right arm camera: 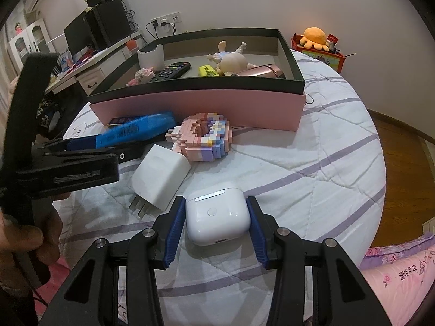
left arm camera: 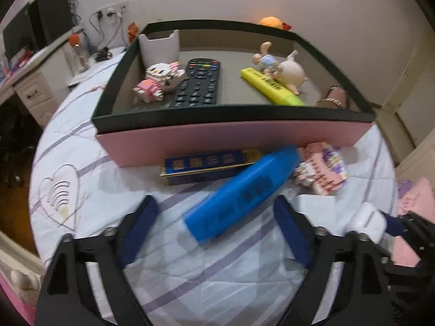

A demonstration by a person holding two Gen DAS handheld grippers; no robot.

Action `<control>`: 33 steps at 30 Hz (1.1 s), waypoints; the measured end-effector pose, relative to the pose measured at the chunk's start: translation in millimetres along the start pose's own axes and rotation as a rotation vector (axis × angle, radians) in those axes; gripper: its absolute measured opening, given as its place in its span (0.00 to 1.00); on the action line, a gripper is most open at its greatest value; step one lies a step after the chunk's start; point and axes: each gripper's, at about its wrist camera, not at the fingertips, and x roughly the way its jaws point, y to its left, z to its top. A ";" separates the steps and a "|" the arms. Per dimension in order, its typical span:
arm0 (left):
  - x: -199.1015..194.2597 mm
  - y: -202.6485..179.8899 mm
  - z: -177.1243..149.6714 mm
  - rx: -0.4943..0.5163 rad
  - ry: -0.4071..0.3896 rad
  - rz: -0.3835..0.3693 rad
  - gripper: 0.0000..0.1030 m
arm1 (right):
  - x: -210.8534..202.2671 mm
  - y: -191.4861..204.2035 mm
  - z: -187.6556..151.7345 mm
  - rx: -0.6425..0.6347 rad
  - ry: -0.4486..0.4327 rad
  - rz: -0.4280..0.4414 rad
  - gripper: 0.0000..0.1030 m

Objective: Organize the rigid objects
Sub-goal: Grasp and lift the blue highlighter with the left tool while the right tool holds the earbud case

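Note:
My left gripper [left arm camera: 214,225] is open around a blue highlighter [left arm camera: 239,193] that lies on the bed quilt, its pads apart from it. My right gripper [right arm camera: 216,222] is shut on a white earbuds case [right arm camera: 217,220], held between the blue pads. A white charger plug [right arm camera: 160,179] lies just left of the case. A pink block figure [right arm camera: 201,138] and a blue flat box [left arm camera: 209,165] lie by the pink storage box [right arm camera: 204,103]. Inside the box are a remote [left arm camera: 198,84], a yellow highlighter [left arm camera: 269,85], a pig figurine [left arm camera: 288,70] and a pink block cat [left arm camera: 160,78].
A white cup [left arm camera: 159,47] stands in the box's far left corner and a pink bottle [right arm camera: 261,71] lies at its right. A desk with a monitor [right arm camera: 81,35] stands left of the bed. The left gripper's body [right arm camera: 54,160] crosses the right wrist view.

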 end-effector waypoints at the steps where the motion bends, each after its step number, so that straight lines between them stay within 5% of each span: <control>1: -0.3 0.5 1.4 -0.001 -0.001 -0.006 0.90 | 0.5 0.3 0.4 0.002 0.002 -0.001 0.45; 4: 2.5 -1.2 6.0 0.006 0.005 -0.022 0.89 | 0.7 1.0 0.5 0.003 0.003 -0.003 0.45; 10: 9.6 -14.3 0.1 0.063 0.023 -0.020 0.67 | 1.2 1.8 0.4 0.003 0.004 -0.007 0.45; 15: 6.3 -8.8 -1.4 0.042 0.023 -0.059 0.31 | 0.6 2.7 -0.3 0.001 0.005 -0.007 0.45; 29: -15.8 9.6 -17.2 -0.037 -0.007 -0.127 0.20 | -4.0 7.9 -1.5 -0.014 0.001 0.000 0.45; 32: -10.8 7.3 -19.7 -0.007 0.018 -0.099 0.25 | -2.9 9.3 -1.3 -0.016 0.006 0.002 0.45; 33: -8.7 5.8 -20.3 -0.001 0.020 -0.078 0.34 | -2.4 10.1 -1.4 -0.017 0.008 0.001 0.45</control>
